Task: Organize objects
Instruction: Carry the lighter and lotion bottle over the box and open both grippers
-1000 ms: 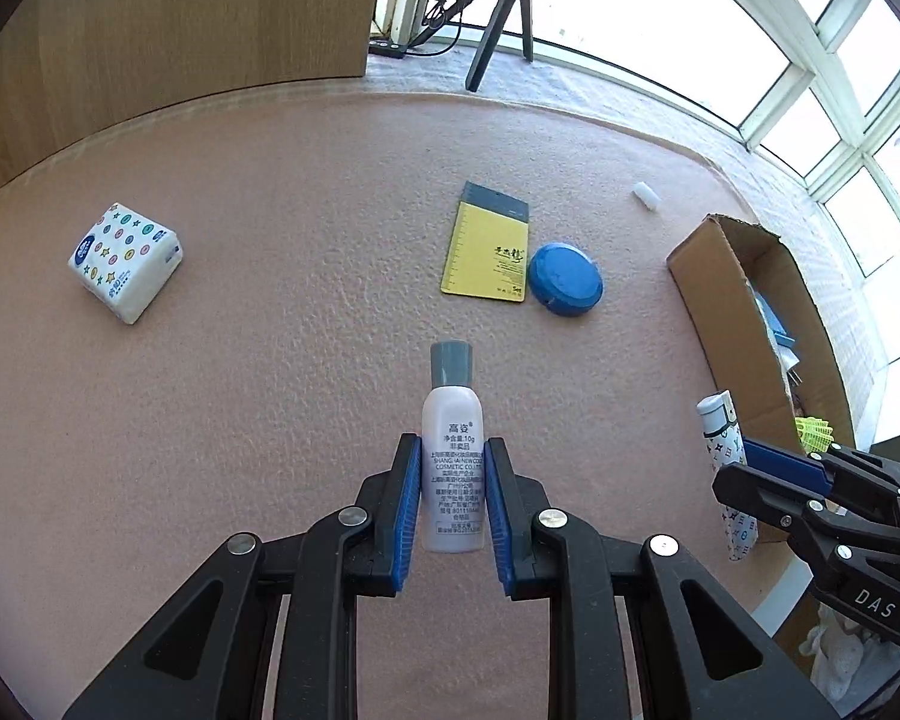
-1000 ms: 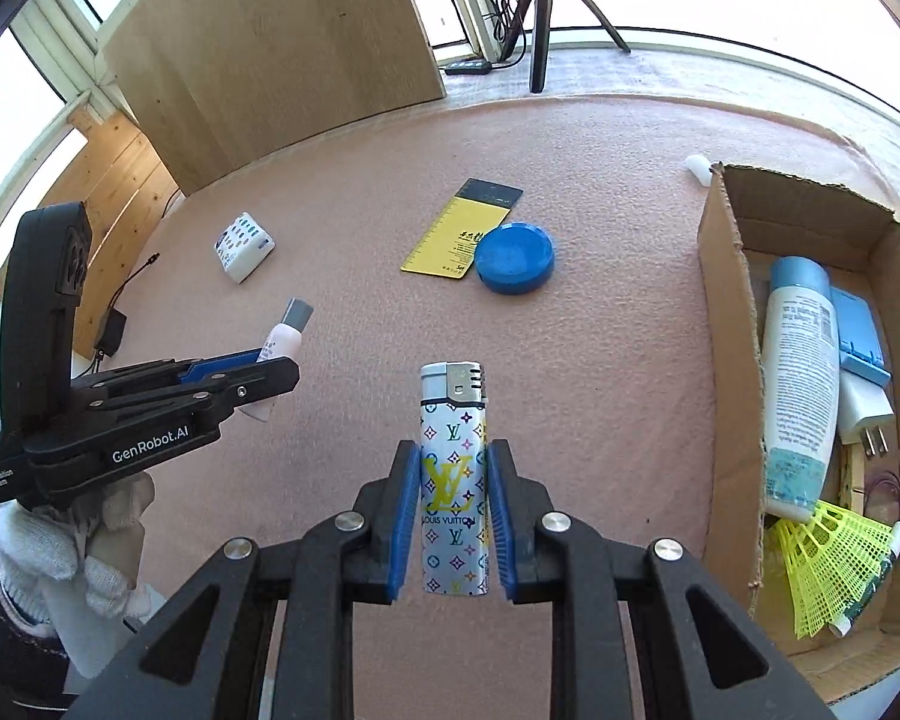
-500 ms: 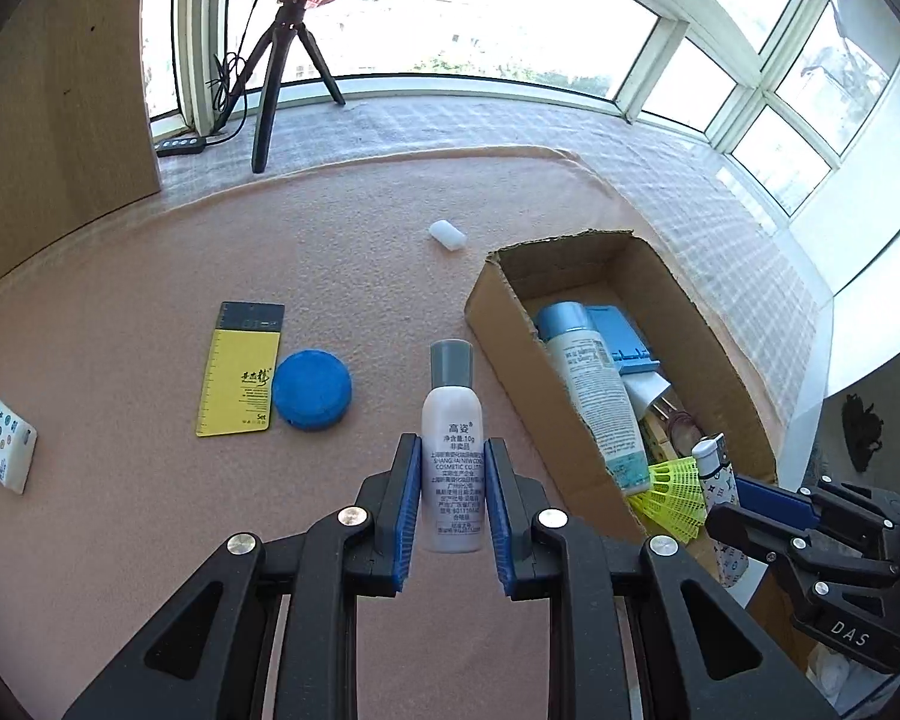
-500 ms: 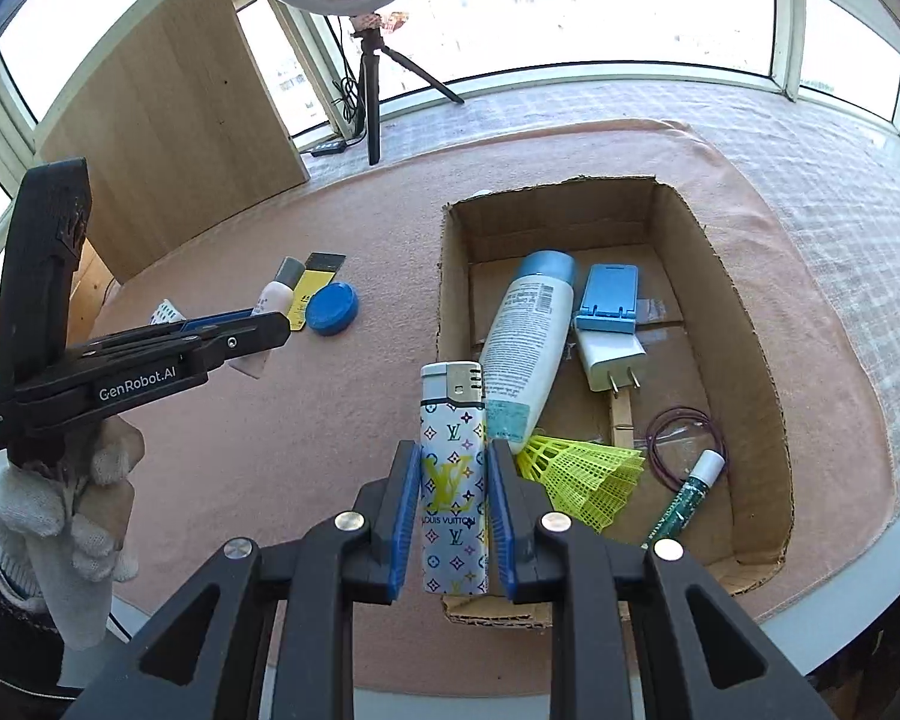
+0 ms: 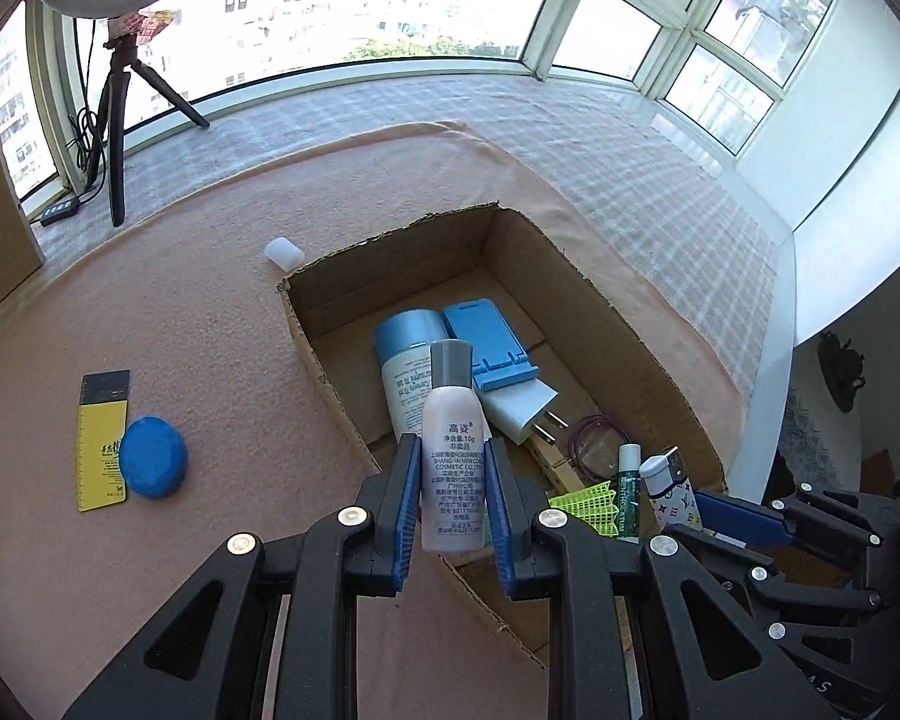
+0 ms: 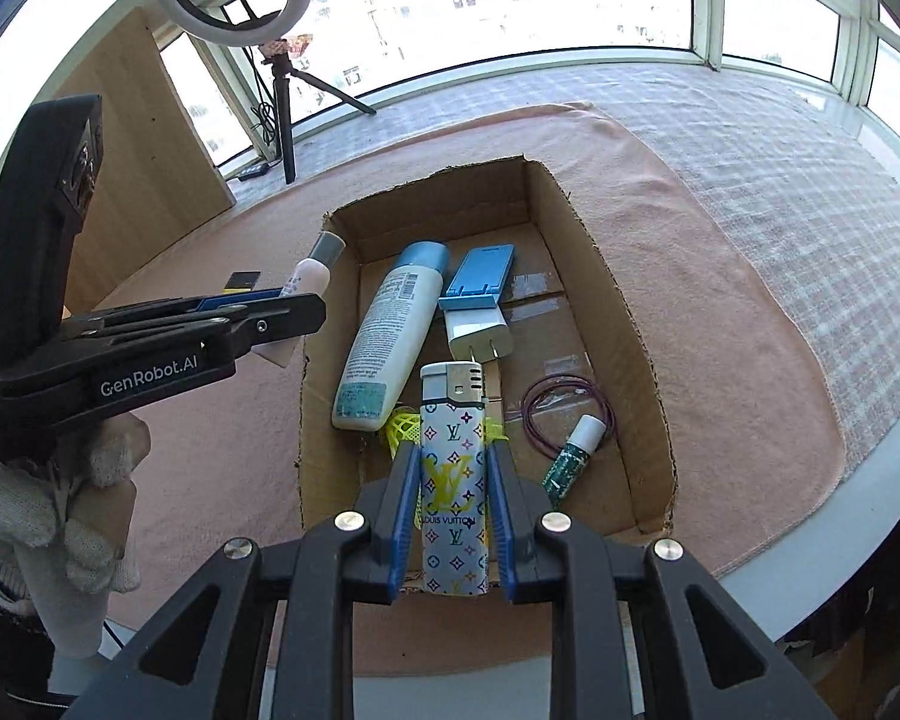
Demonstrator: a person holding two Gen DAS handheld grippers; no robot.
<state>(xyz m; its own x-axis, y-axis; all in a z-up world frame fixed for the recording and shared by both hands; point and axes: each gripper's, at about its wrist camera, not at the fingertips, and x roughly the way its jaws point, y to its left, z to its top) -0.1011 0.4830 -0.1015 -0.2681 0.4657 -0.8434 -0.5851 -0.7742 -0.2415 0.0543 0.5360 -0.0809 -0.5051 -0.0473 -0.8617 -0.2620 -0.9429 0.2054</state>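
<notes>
Left wrist view: the left gripper [image 5: 453,495] has its jaws clamped on a small white bottle [image 5: 455,462] with a grey cap, held upright above the near left wall of the open cardboard box [image 5: 324,354] on the pink-covered counter [image 5: 210,324]. Right wrist view: the right gripper [image 6: 453,498] grips a patterned lighter [image 6: 453,468] upright over the near end of the same box, where a large white bottle [image 6: 390,336], a blue phone stand [image 6: 480,276], a white plug [image 6: 477,330], a yellow shuttlecock [image 6: 405,426], a purple cord loop [image 6: 564,408] and a green tube [image 6: 570,456] lie. Left of the box, a blue round lid [image 5: 152,465] touches a yellow notebook [image 5: 99,444].
</notes>
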